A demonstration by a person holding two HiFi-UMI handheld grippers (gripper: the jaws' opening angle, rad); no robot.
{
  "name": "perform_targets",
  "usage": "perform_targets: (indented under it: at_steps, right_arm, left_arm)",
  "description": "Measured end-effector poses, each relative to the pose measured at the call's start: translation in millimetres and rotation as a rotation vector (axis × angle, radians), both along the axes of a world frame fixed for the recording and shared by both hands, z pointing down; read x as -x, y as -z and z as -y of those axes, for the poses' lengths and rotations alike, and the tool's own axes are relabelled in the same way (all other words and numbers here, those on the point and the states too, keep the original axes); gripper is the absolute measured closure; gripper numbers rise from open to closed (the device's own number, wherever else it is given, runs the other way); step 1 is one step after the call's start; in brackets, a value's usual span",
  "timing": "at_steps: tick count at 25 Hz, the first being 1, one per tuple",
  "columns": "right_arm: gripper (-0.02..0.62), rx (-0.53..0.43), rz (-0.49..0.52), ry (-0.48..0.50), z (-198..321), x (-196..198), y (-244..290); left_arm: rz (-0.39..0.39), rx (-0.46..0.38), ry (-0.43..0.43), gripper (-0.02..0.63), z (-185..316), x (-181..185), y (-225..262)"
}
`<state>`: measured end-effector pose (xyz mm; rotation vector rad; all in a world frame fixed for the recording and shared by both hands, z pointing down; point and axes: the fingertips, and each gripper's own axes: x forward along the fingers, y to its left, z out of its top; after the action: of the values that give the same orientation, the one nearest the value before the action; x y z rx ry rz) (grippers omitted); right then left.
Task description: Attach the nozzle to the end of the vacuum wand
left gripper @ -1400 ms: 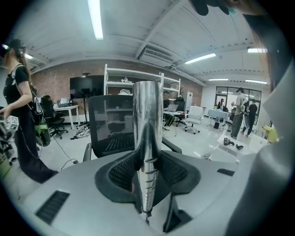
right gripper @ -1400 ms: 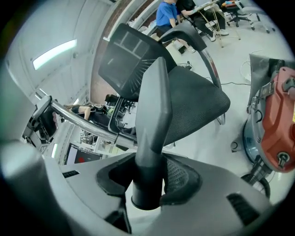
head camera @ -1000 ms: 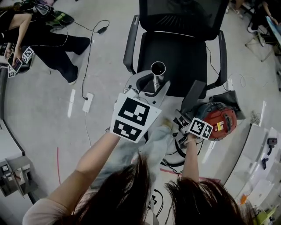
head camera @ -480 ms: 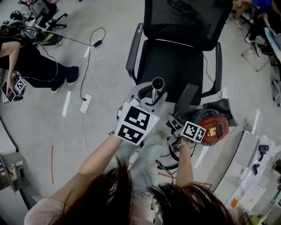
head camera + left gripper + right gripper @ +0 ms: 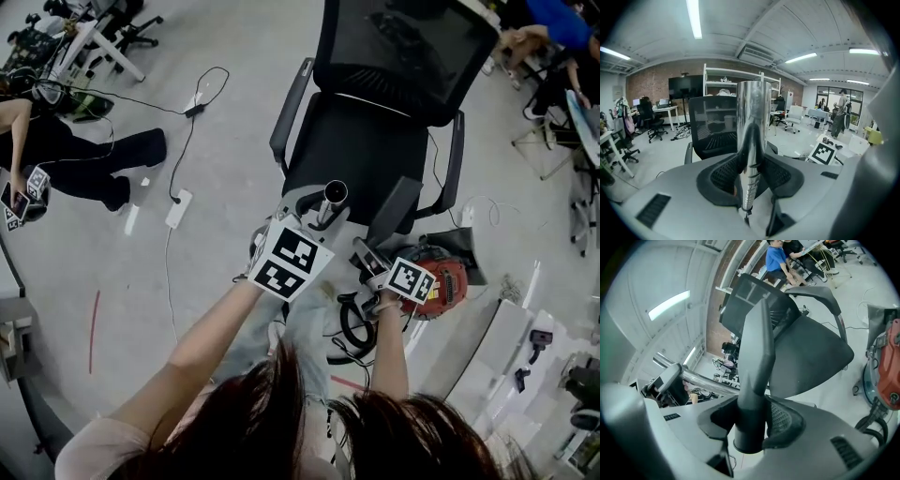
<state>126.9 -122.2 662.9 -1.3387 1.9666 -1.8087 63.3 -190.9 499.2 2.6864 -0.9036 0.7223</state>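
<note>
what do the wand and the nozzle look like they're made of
The vacuum wand looks like polished metal, perhaps chrome or steel: its tube is bright and mirrors the room in stretched reflections. The nozzle looks like dark grey moulded plastic with a matte finish: it shows only soft, dull highlights and no reflections. The exact alloy or plastic can't be told.

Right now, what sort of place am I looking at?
Probably an open-plan office or lab workspace: a black office chair on a bare floor, a desk with monitors, white shelving and ceiling strip lights.
</note>
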Motion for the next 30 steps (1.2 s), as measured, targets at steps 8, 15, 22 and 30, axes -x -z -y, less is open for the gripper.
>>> perform_targets:
  at_steps: [8,15,22,30]
  right_arm:
    - [0.417,-0.047,0.024,-0.028,-7.4,-18.1,44.0]
    - [0.417,-0.08,0.054,-0.058,-24.5,-32.2,78.5]
    - [0.417,-0.123,0.038,-0.082,-34.3,-25.6,105.8]
    - [0.417,-0.218,0.039,-0.156,-35.9,-28.7,152.9]
  left_arm:
    - [0.025,-0.004,-0.022,0.453,-23.6,-14.4,5.9]
    - [0.048,-0.013,-0.025,0.451,-48.3,-28.4,10.2]
    - [0.052,-0.013,-0.034,0.453,-63.1,-16.4,14.4]
    - [0.052,-0.011,-0.066,0.453,-81.8,-15.4,18.3]
